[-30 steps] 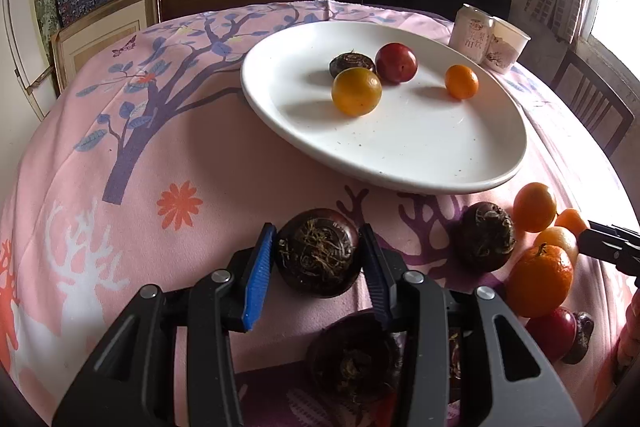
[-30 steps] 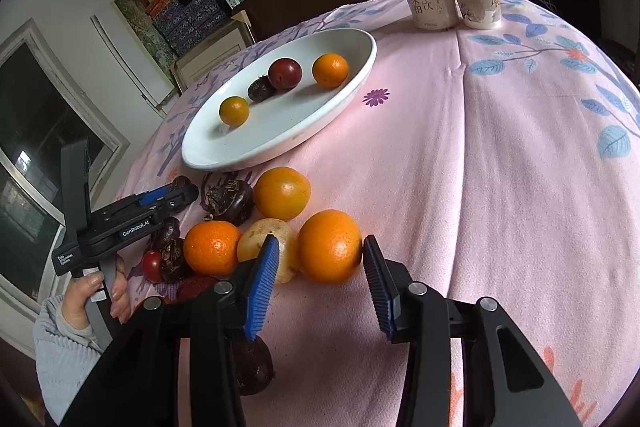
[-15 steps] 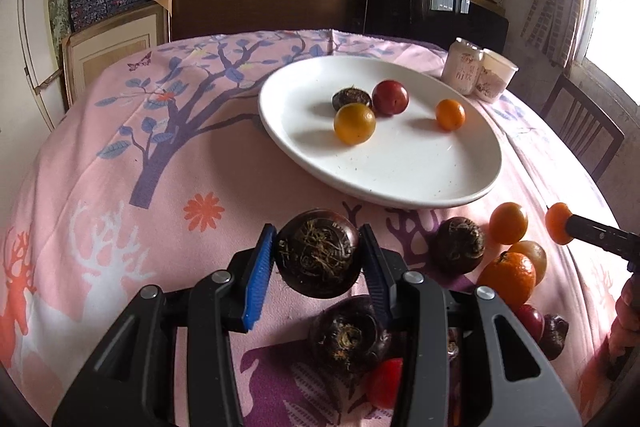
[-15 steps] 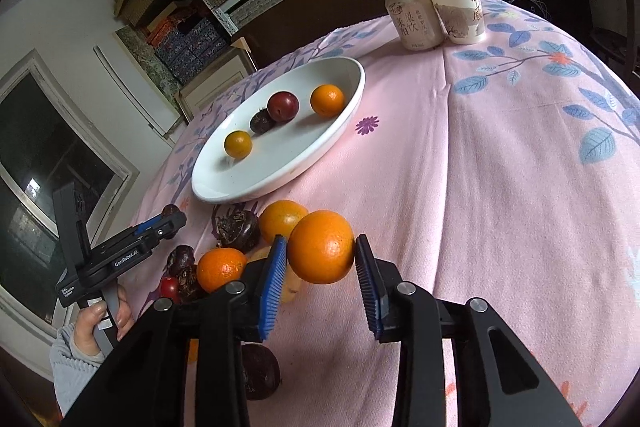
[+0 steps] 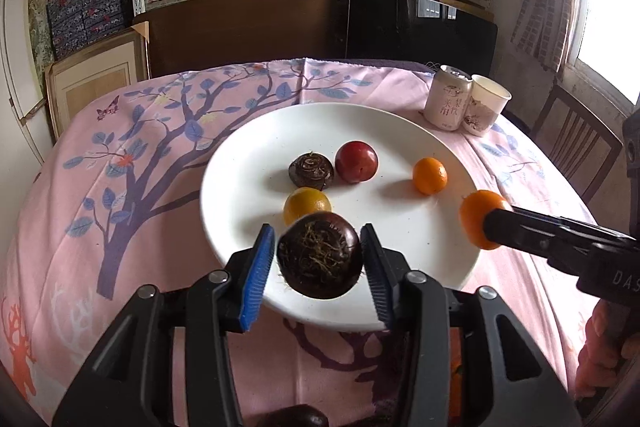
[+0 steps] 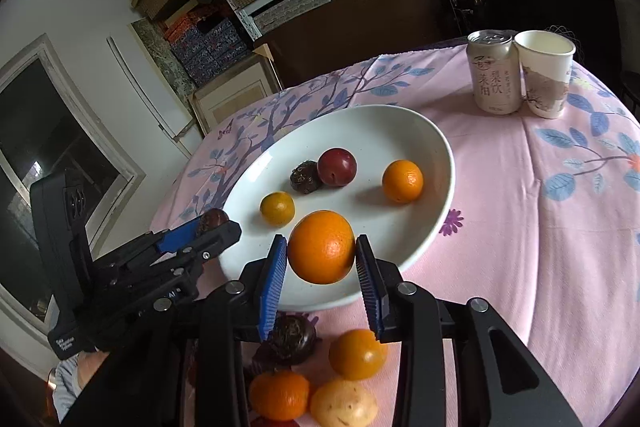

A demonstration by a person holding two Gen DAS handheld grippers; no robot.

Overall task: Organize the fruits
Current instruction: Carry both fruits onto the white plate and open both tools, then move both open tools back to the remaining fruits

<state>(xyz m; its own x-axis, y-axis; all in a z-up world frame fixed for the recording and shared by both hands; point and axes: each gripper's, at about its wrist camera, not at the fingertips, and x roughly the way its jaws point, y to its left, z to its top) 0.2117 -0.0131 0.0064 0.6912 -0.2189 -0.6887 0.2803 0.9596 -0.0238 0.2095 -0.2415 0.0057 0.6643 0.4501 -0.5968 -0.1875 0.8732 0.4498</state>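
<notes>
Fruits clamped: left claw [image 5: 318, 263] gripping dark chestnut [image 5: 319, 259], right claw [image 6: 321, 261] gripping orange [image 6: 321, 246]; lower onto bare plate [image 5: 420, 247], release gently.

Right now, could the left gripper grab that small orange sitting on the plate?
Probably not yet: the left gripper is shut on a dark fruit, so its jaws are full. Otherwise the way across the plate to the small orange looks free.

Left tool [image 5: 318, 261] with dark fruit [image 5: 319, 255] and right tool [image 6: 321, 261] with orange [image 6: 321, 247], lifted from table to over plate [image 5: 420, 251]
</notes>
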